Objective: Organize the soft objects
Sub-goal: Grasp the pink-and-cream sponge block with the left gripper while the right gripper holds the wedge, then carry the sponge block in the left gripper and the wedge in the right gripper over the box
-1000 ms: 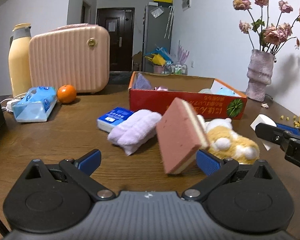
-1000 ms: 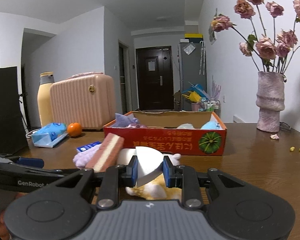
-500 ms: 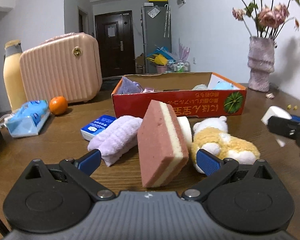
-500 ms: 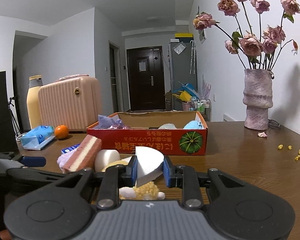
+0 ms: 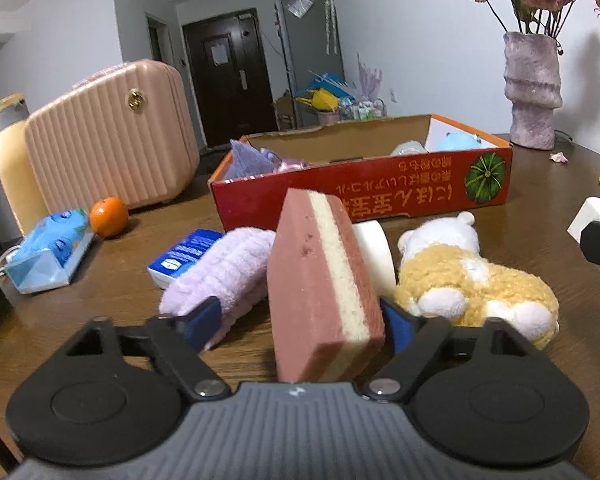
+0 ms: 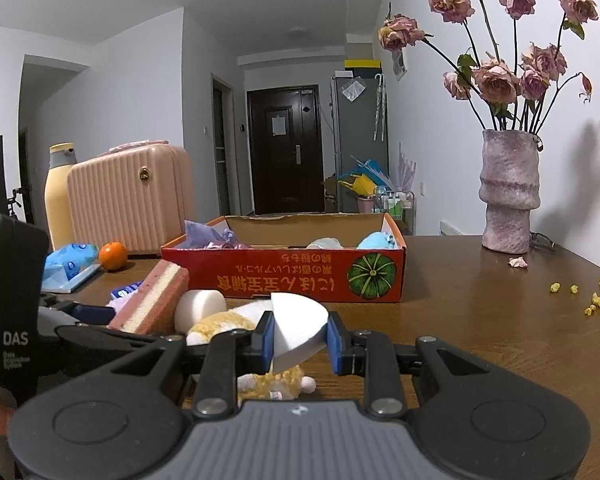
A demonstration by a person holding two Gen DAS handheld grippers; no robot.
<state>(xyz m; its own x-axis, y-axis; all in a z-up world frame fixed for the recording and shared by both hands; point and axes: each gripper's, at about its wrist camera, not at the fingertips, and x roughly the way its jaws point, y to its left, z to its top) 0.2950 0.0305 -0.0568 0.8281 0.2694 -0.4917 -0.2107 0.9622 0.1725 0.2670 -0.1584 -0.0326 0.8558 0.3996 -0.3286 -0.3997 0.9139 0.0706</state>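
Note:
A pink and cream sponge (image 5: 324, 284) stands on edge between the wide-open jaws of my left gripper (image 5: 300, 322), leaning against the right finger pad; it also shows in the right wrist view (image 6: 152, 300). My right gripper (image 6: 300, 338) is shut on a white foam wedge (image 6: 298, 330), held above the table. A yellow plush toy (image 5: 472, 284), a lilac towel (image 5: 220, 272) and a white foam cylinder (image 5: 374, 258) lie in front of the red cardboard box (image 5: 364, 196), which holds several soft items.
On the brown table (image 6: 480, 320): a pink case (image 5: 108, 132), a yellow bottle (image 5: 14, 164), an orange (image 5: 109, 211), a tissue pack (image 5: 50, 256), a blue packet (image 5: 184, 258), a vase of roses (image 6: 508, 192) and scattered crumbs (image 6: 592, 304).
The left gripper has come closer around the sponge, which has tipped upright. The right gripper has lifted slightly with the white wedge still in it.

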